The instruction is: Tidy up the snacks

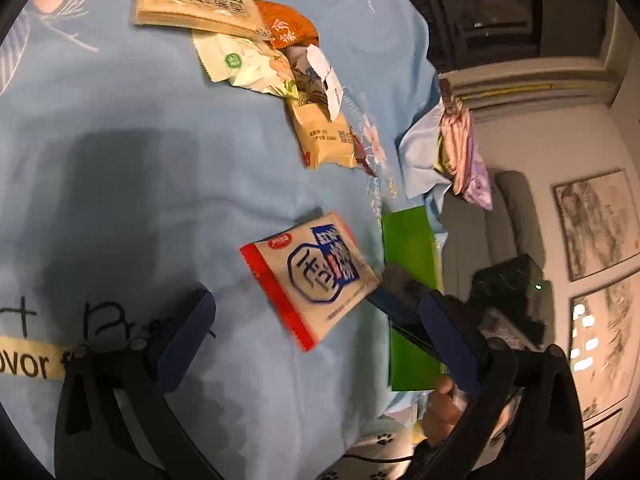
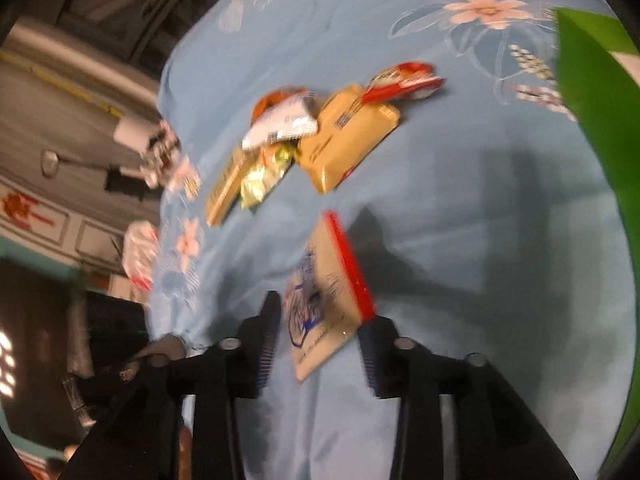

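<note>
We see a blue floral cloth (image 1: pixel 120 128) spread over the surface, with a heap of snacks (image 1: pixel 248 52) at its far side: a long cracker pack (image 1: pixel 192 6), an orange packet (image 1: pixel 286 24), a pale green wrapper (image 1: pixel 240 64) and a tan packet (image 1: pixel 326 136).

Apart from the heap, a cream packet (image 1: pixel 312 278) with a red edge and blue print sits nearer us. Our right gripper (image 2: pixel 318 344) has its jaws wide apart with that cream packet (image 2: pixel 326 300) between them; the view is blurred, so we cannot be sure whether either finger touches it or whether it rests on the cloth.

Our left gripper (image 1: pixel 316 336) hangs wide open above the cloth, nothing in it. A green box (image 1: pixel 410 240) stands at the cloth's edge, just beside the cream packet.
</note>
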Motion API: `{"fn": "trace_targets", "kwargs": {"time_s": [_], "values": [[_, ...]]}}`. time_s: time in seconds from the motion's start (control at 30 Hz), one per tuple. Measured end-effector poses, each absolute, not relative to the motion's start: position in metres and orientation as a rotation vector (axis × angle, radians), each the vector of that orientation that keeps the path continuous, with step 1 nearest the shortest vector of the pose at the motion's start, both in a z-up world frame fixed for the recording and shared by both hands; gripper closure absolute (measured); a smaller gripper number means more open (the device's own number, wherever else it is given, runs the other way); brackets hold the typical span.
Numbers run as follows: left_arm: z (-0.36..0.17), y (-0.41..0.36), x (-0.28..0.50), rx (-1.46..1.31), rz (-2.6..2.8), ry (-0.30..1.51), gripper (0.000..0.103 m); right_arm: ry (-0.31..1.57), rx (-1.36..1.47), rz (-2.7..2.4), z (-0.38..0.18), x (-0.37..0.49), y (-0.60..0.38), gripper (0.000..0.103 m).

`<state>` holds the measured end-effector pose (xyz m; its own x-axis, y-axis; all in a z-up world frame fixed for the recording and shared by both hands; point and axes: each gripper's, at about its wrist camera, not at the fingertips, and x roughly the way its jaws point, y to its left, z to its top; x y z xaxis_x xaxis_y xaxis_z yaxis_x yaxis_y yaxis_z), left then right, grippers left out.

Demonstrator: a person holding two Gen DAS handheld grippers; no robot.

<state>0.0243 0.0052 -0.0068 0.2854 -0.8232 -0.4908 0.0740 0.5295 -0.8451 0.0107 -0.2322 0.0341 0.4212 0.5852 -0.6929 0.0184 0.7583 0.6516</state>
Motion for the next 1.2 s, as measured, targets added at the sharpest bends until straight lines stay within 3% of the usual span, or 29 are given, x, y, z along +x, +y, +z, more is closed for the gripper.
{"fn": "trace_targets", "kwargs": {"time_s": [0.07,0.23,0.43,1.0,1.1,1.17,1.2], "values": [[-0.006,0.003,0.026,-0.808,-0.725,1.145,0.001,1.068,0.688,0.379,0.033,0.002,-0.244,0.049],[-0.012,0.007,0.029,-0.905,-0.741,1.122,0.001,1.080,0.726,0.340,0.017,-0.007,-0.262,0.049],[-0.006,-0.017,0.032,-0.747,-0.732,1.126,0.001,1.087,0.797,0.352,-0.011,-0.005,-0.269,0.049],[-0.010,-0.029,0.038,-0.718,-0.715,1.070,0.002,1.041,0.829,0.362,-0.013,-0.003,-0.273,0.055],[-0.011,-0.028,0.040,-0.738,-0.717,1.067,0.003,1.036,0.840,0.354,-0.018,-0.001,-0.274,0.071],[-0.014,-0.027,0.043,-0.766,-0.721,1.067,0.013,1.039,0.836,0.343,-0.020,0.000,-0.275,0.077],[-0.015,-0.029,0.045,-0.774,-0.717,1.070,0.030,1.037,0.839,0.340,-0.021,0.000,-0.275,0.077]]}}
